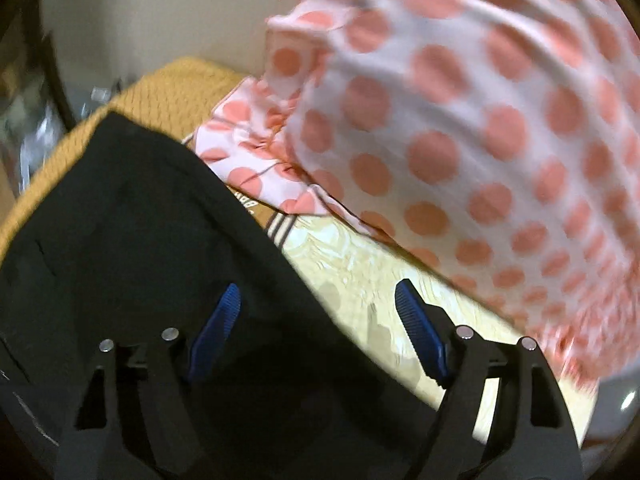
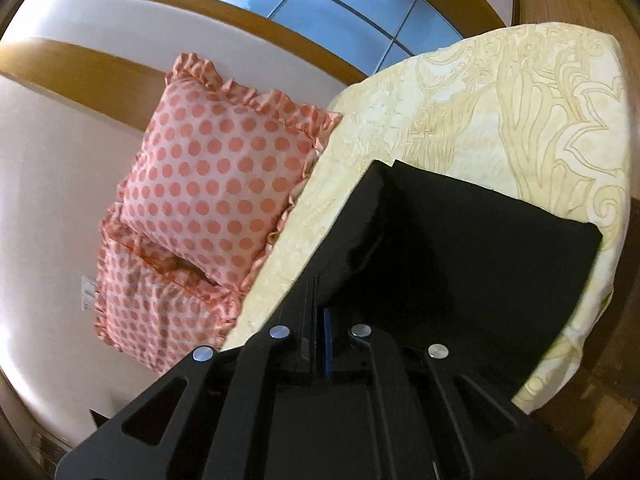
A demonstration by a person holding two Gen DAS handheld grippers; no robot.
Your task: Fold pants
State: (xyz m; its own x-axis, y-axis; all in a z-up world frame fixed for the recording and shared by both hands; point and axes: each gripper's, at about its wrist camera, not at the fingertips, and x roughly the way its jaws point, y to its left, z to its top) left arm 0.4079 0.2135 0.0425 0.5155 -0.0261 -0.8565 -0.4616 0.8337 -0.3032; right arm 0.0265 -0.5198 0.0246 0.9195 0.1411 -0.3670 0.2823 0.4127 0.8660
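The black pants (image 1: 132, 232) lie on a cream patterned bedsheet (image 1: 360, 272). In the left wrist view my left gripper (image 1: 320, 300) is open, its blue pads (image 1: 218, 328) spread wide just above the pants' edge, holding nothing. In the right wrist view the pants (image 2: 472, 256) lie folded on the sheet (image 2: 500, 112). My right gripper (image 2: 318, 312) is shut on a lifted fold of the black pants, the cloth pinched between its blue pads and rising in front of them.
A polka-dot pillow (image 1: 460, 120) stands close to the right of the left gripper, and a mustard knitted cloth (image 1: 176, 84) lies beyond the pants. The right wrist view shows two dotted pillows (image 2: 216, 176) against a wall, a window (image 2: 320, 4) and the bed's edge (image 2: 560, 360).
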